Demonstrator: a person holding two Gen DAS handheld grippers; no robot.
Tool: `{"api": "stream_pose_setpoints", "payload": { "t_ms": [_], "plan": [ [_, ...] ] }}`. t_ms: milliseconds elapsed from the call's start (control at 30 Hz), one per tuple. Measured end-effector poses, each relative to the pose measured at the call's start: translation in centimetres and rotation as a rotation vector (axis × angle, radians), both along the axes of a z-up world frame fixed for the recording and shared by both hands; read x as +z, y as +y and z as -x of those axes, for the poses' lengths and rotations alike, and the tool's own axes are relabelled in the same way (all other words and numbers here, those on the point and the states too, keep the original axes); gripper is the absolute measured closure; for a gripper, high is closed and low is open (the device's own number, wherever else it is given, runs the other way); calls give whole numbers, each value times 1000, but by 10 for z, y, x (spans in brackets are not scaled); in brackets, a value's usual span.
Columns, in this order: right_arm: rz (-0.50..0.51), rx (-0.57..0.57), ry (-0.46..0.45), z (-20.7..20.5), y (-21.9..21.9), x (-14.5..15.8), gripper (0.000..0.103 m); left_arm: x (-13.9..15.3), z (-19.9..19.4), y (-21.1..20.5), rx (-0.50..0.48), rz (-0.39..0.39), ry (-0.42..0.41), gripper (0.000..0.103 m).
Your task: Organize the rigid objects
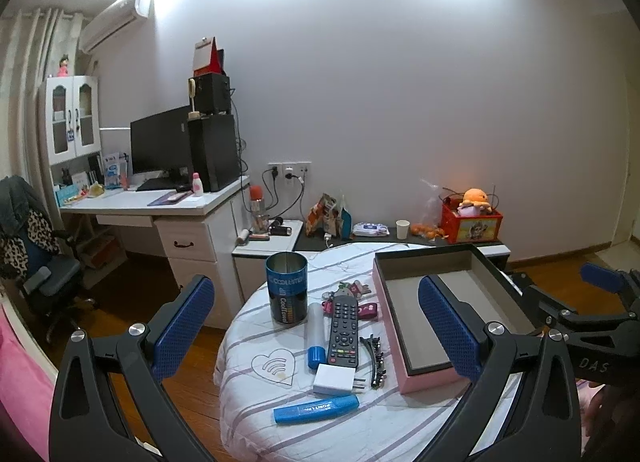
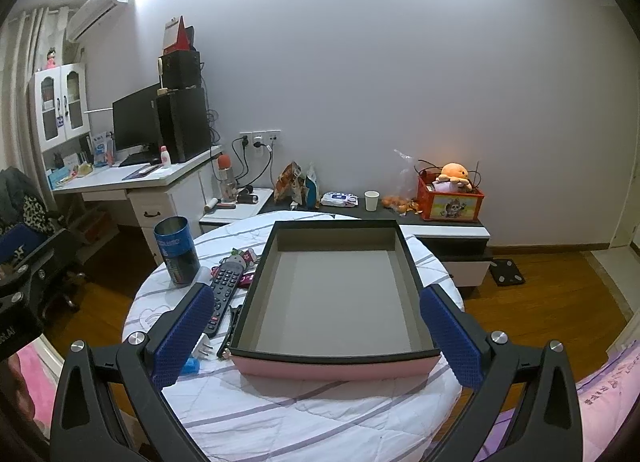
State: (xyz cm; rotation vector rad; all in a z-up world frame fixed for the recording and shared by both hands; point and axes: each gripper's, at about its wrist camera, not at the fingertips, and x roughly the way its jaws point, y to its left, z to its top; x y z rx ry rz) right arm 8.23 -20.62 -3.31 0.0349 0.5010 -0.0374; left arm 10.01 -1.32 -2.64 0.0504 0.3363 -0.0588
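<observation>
A round table under a white striped cloth (image 1: 280,402) bears an empty pink box with grey inside (image 1: 424,326) (image 2: 336,302). Left of the box lie a black remote (image 1: 342,330) (image 2: 225,294), a blue tin can (image 1: 287,288) (image 2: 177,256), a white tube with blue cap (image 1: 315,336), a white plug adapter (image 1: 335,379), a blue highlighter (image 1: 316,408), black hair clips (image 1: 374,358) and a pink keychain (image 1: 360,302). My left gripper (image 1: 316,326) is open and empty above these items. My right gripper (image 2: 316,326) is open and empty at the box's near edge.
A white desk with monitor (image 1: 160,146) and an office chair (image 1: 44,278) stand at the left. A low cabinet along the wall holds snack bags (image 1: 326,214), a paper cup (image 1: 403,229) and a red box with an orange plush (image 1: 472,218). Wooden floor surrounds the table.
</observation>
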Motion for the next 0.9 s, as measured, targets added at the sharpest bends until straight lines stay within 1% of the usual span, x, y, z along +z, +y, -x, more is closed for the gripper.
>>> {"api": "stream_pose_setpoints", "payload": {
  "t_ms": [300, 400, 533, 900],
  "plan": [
    [10, -4, -2, 0, 4, 1, 0, -4, -5, -1, -2, -6, 19, 0],
    [13, -3, -1, 1, 4, 1, 0, -4, -6, -1, 12, -14, 21, 0],
    [14, -4, -3, 1, 4, 0, 0, -4, -6, 3, 18, 3, 23, 0],
    [13, -4, 1, 0, 4, 1, 0, -5, -7, 4, 14, -1, 30, 0]
  ]
}}
